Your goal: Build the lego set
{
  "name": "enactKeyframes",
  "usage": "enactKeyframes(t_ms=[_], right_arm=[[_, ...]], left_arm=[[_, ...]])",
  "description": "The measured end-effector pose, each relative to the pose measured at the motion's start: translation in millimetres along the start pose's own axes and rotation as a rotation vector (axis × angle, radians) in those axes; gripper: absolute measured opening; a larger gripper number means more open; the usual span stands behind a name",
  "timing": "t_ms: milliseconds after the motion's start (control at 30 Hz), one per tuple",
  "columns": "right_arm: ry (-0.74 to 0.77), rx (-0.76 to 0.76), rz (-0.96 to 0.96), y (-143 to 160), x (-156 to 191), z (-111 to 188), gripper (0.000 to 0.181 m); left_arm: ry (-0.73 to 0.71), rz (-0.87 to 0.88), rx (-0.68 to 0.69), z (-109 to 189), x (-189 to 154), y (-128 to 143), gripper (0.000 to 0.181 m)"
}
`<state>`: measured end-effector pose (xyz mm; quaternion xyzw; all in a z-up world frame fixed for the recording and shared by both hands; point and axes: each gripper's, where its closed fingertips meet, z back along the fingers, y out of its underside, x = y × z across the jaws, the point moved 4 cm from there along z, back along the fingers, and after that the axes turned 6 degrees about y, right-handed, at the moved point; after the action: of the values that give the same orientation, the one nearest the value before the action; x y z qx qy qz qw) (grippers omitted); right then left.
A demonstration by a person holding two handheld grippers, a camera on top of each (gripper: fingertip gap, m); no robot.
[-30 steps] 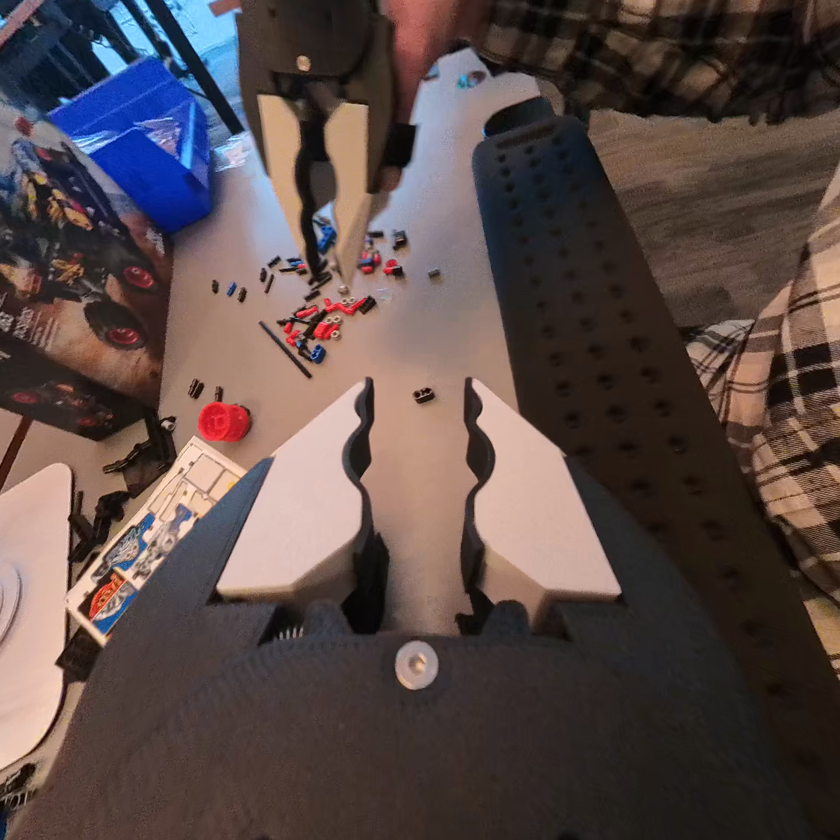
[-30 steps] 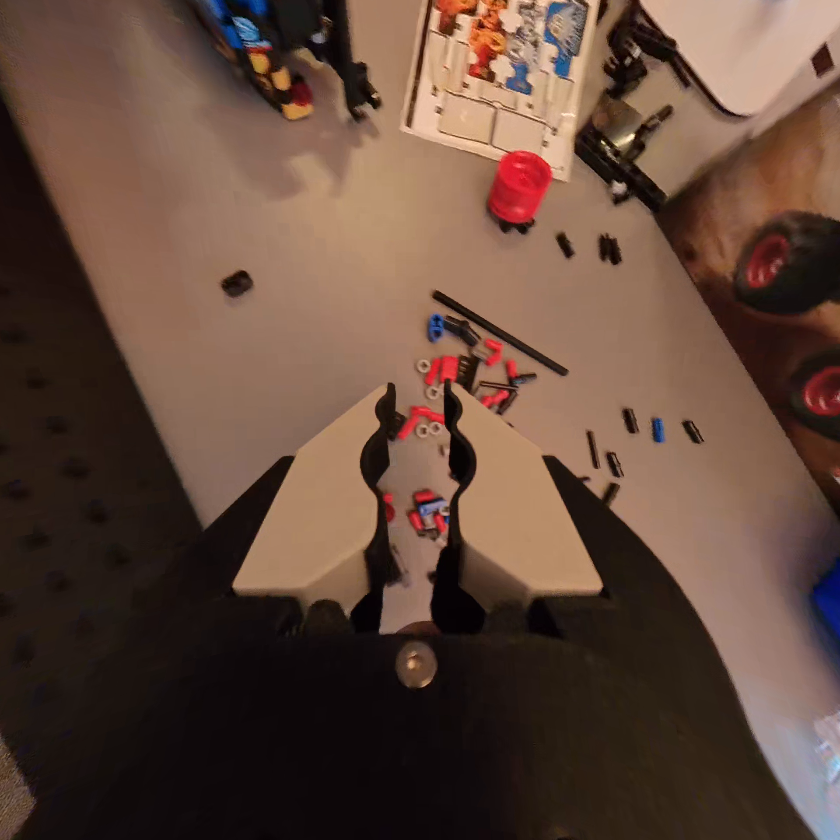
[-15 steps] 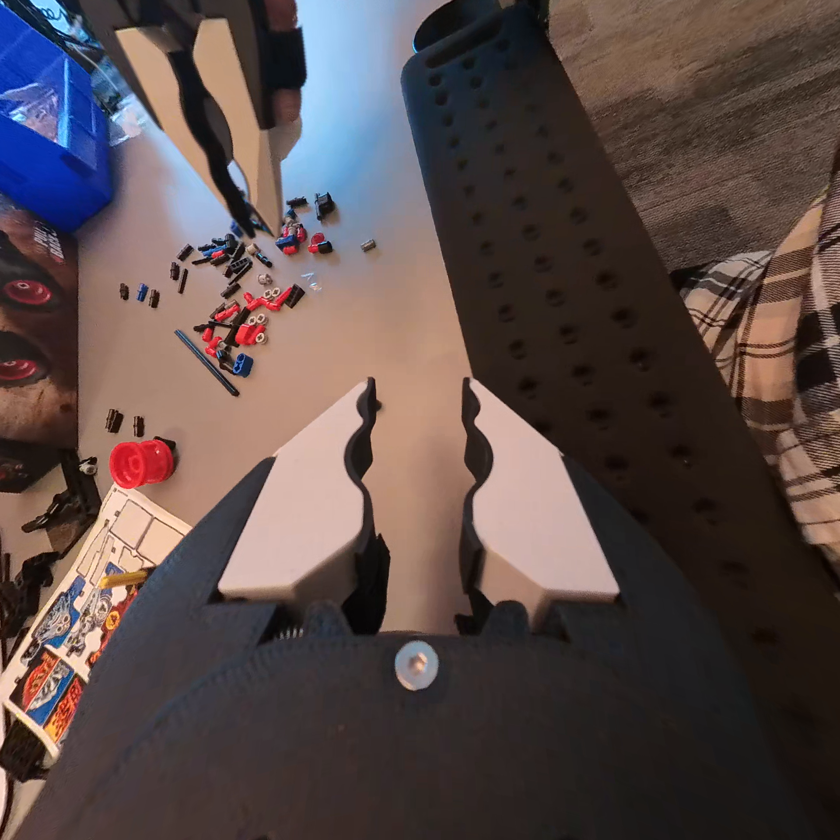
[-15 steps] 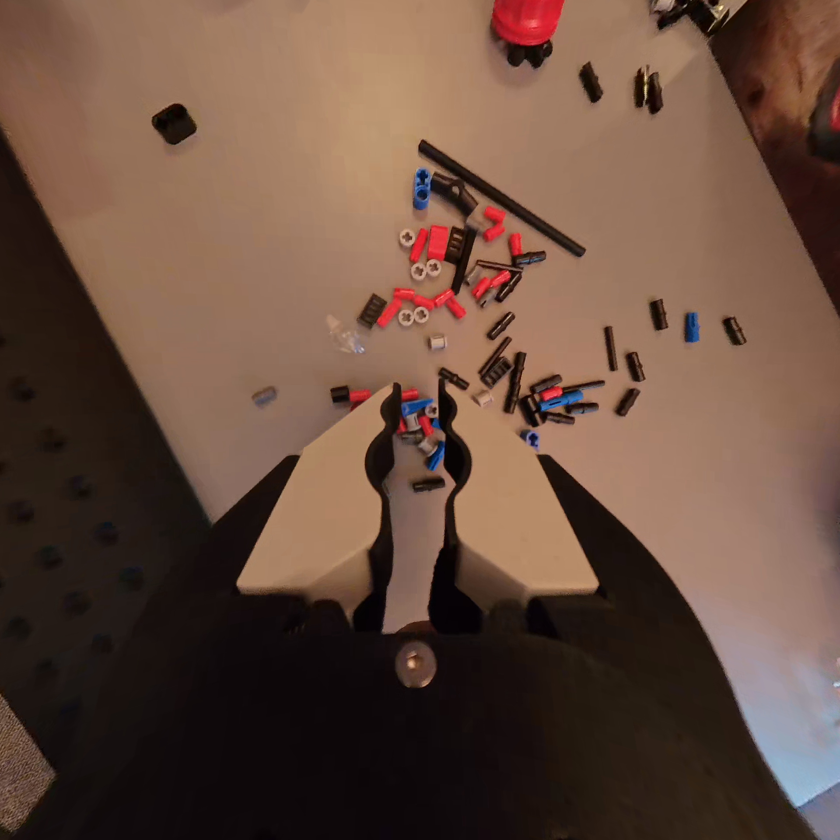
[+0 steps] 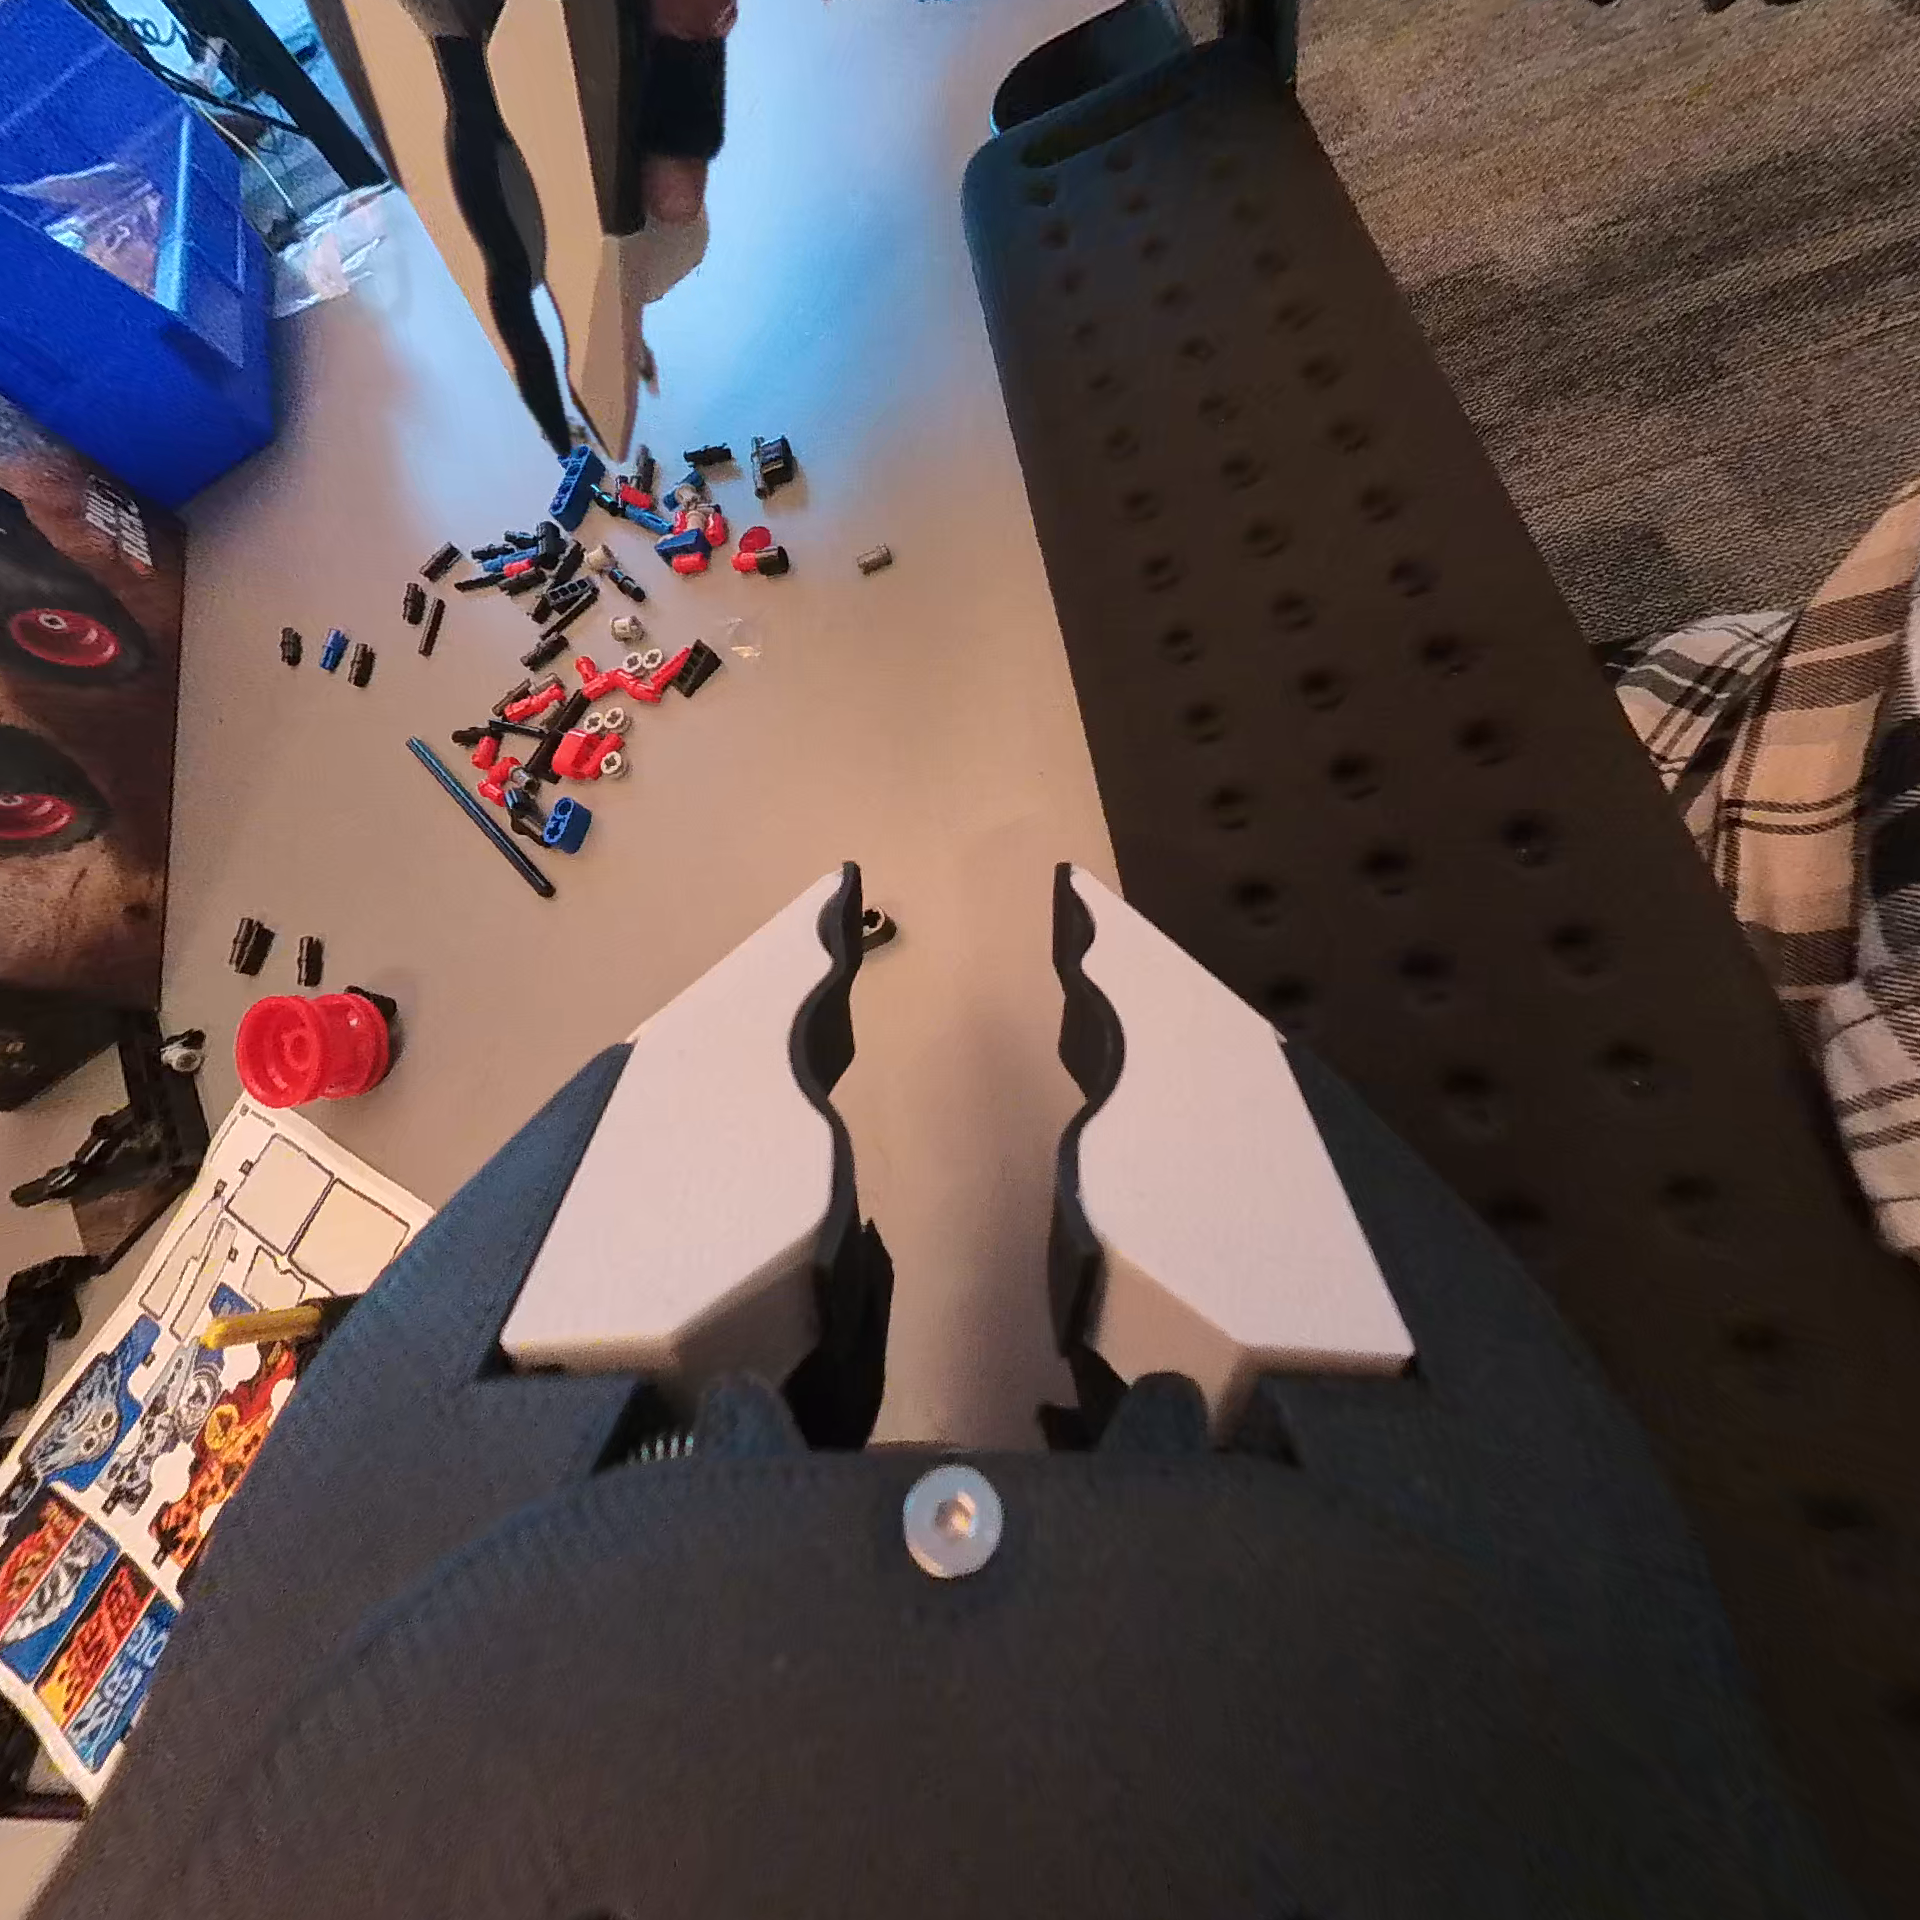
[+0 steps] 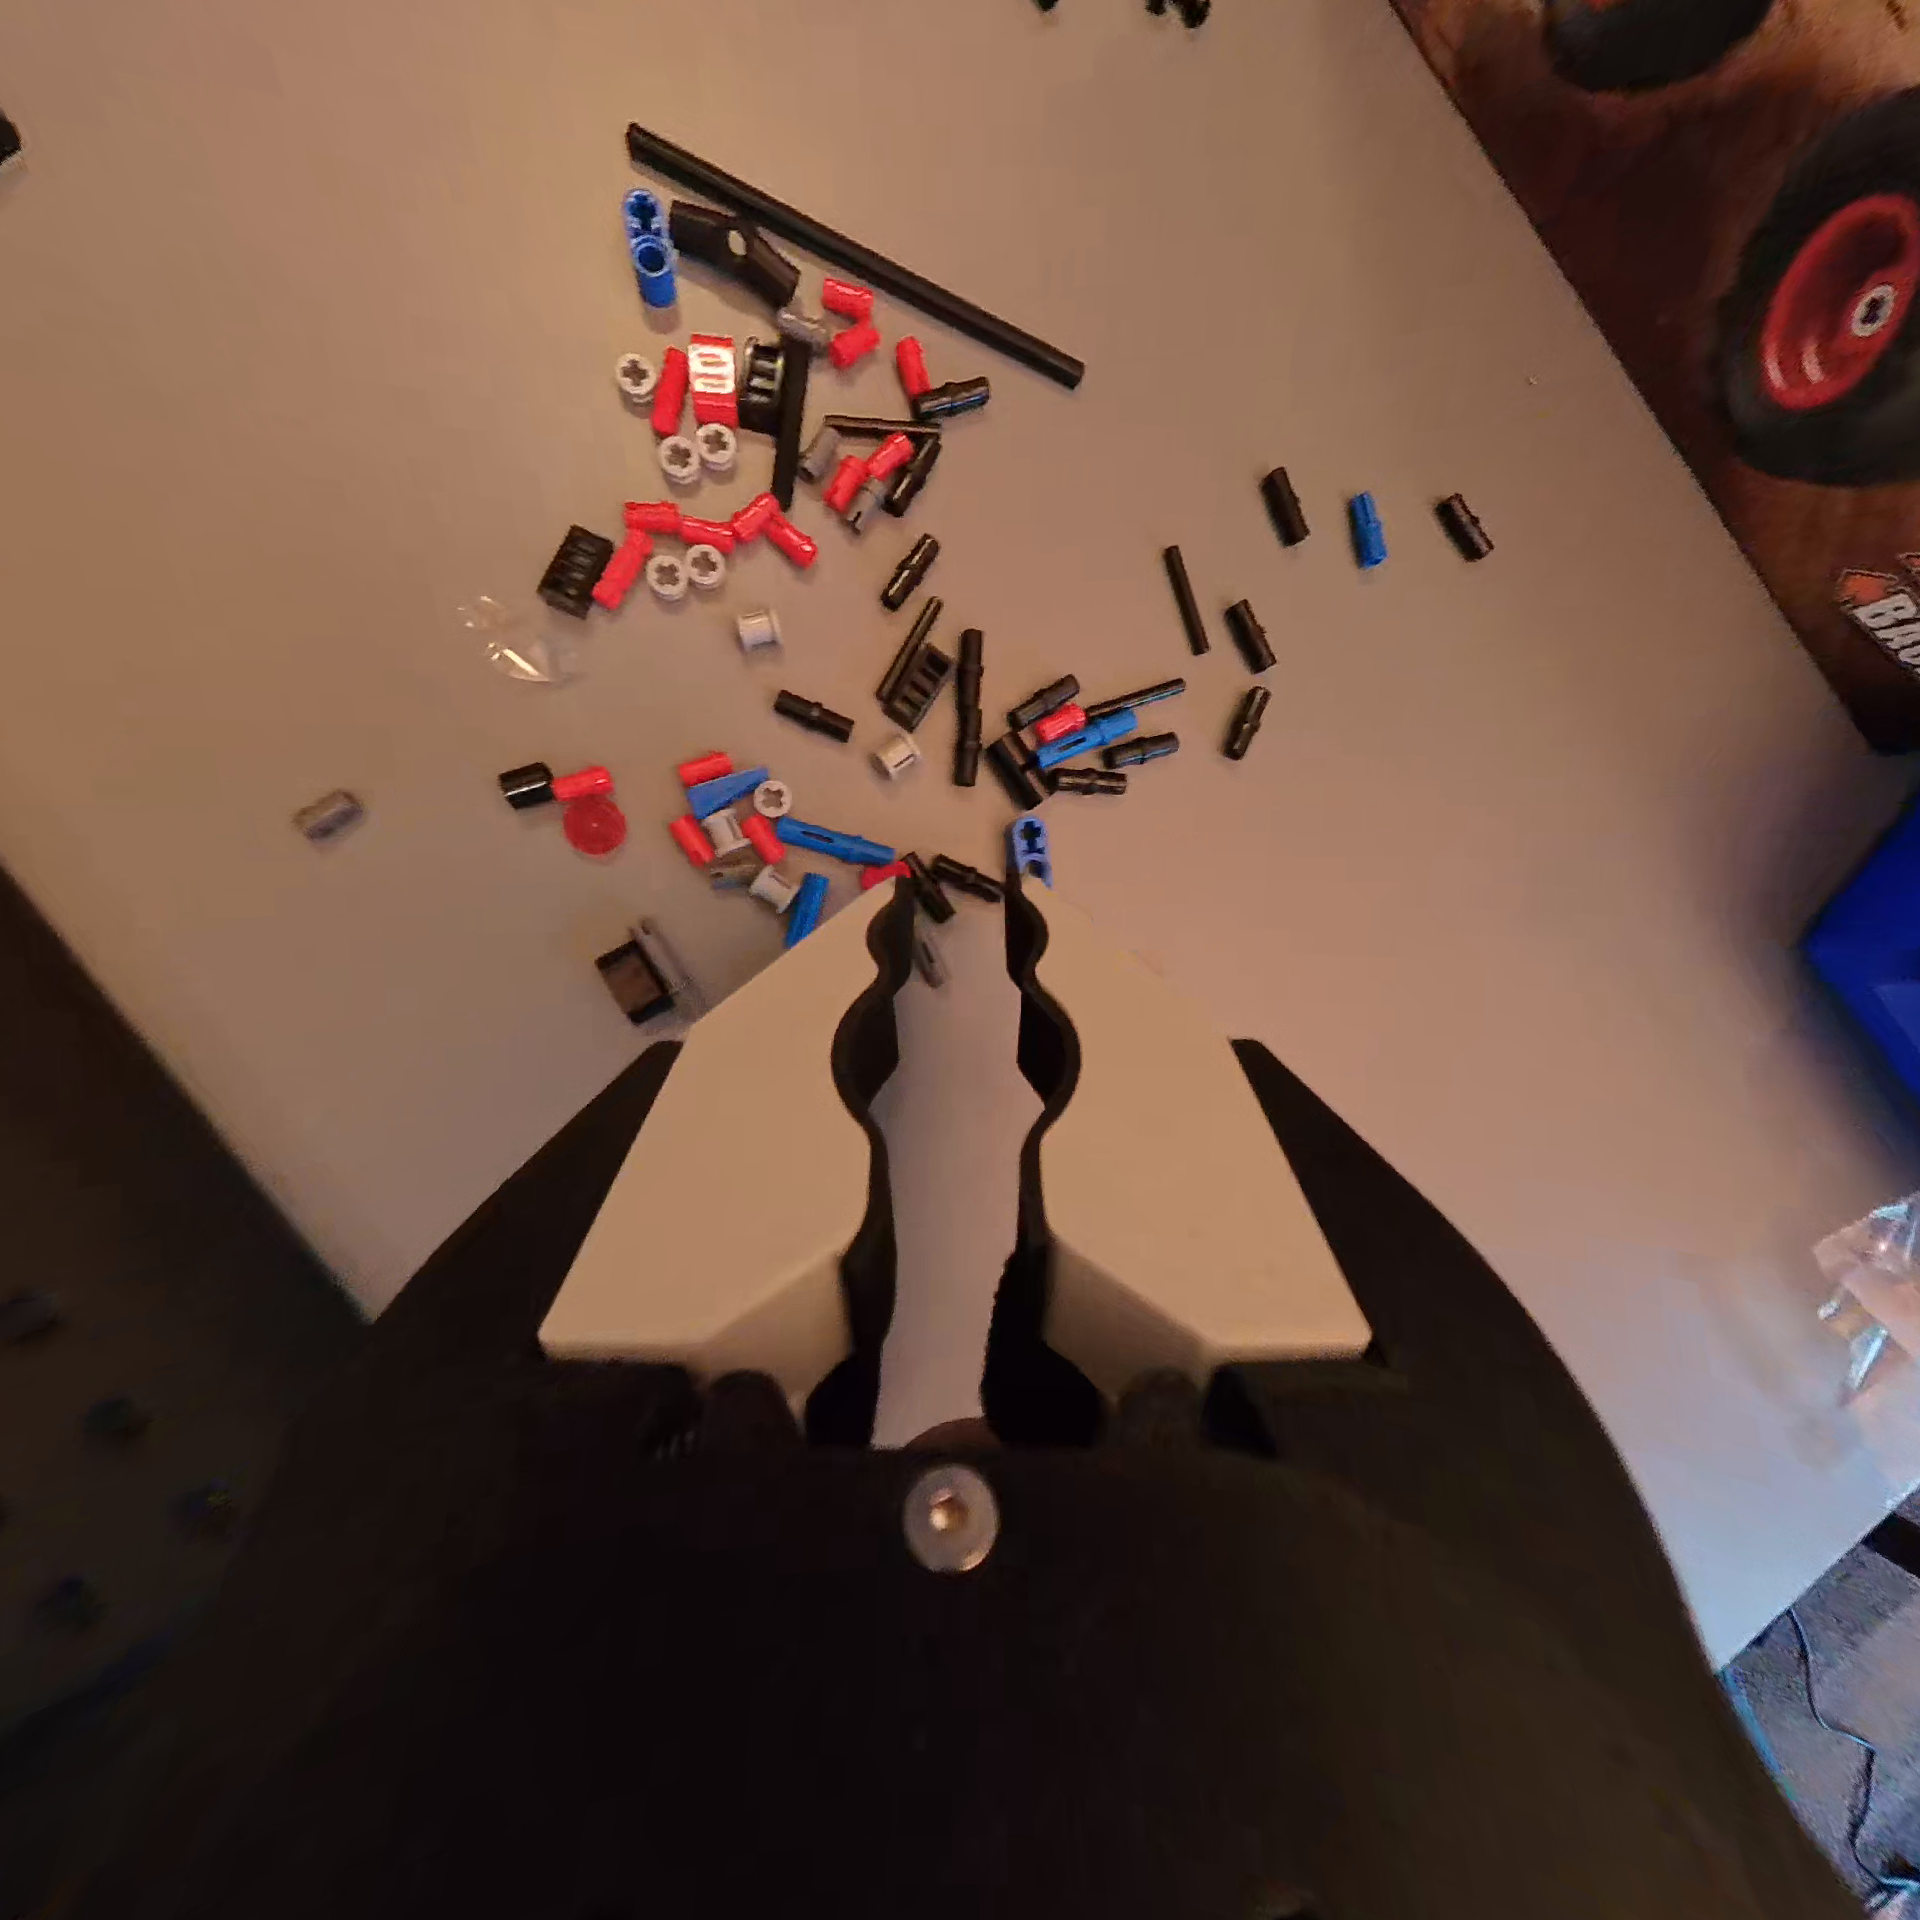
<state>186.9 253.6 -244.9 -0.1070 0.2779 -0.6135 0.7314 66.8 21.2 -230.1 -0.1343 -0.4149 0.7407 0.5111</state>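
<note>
Right tool [image 6: 954,899]: partly open, holds nothing; has dropped low over the small black pins [image 6: 951,881].
Left tool [image 5: 954,896]: wide open, empty, waits back.
Lego pieces [image 5: 582,644]: loose on the desk [image 5: 883,717]; a pick looks close.

A pale grey surface [image 5: 914,312] fills most of both views, washed cool blue at its far end and warm tan nearer. Along its edge runs a dark perforated panel [image 5: 1351,665]. Beyond that lies mottled grey carpet [image 5: 1683,260]. A blue bin [image 5: 114,312] sits at the surface's far corner.
</note>
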Motion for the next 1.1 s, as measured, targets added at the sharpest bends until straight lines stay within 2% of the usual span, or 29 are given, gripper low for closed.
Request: enactKeyframes(t_ms=[733,1100], right_arm=[[-0.164,0.042,0.214,4.1,-7.5,-17.1,0.002],[-0.202,0.035,0.166,6.9,-11.2,-20.2,0.002]], left_arm=[[0.0,0.005,0.0,2.1,-1.8,2.0,0.034],[0.0,0.008,-0.01,2.9,-1.3,1.0,0.034]])
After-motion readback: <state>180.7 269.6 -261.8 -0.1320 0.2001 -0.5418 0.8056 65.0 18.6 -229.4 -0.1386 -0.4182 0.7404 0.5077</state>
